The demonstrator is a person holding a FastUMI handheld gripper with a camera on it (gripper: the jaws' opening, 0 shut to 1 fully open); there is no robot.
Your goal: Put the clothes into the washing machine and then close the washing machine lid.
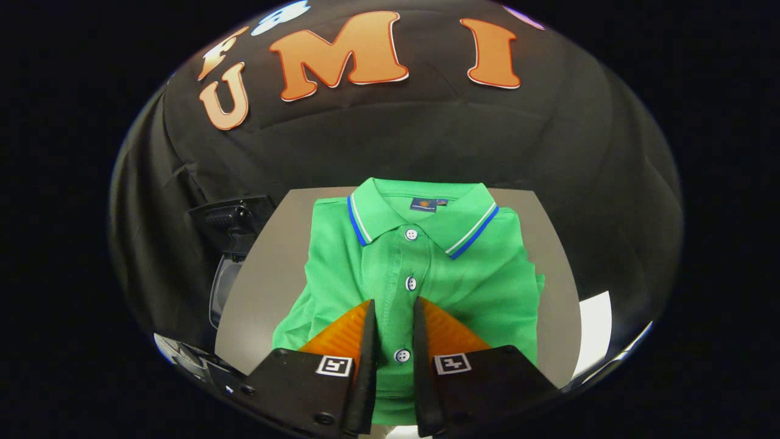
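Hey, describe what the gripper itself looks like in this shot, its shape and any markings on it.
The gripper has two wedge-shaped fingers that narrow toward their tips, with ribbed outer faces. Each sits on a black block-like base fixed with small screws. Each base carries a square black-and-white tag near the finger root. No cables can be seen on it.

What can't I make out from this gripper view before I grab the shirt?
- Whether the gripper touches the green polo shirt: its fingers straddle the button placket with a narrow gap, contact unclear.
- The shirt's lower hem: covered by the gripper body.
- The dark object beside the grey table: distorted, partly cut off; I cannot tell whether it is the washing machine.
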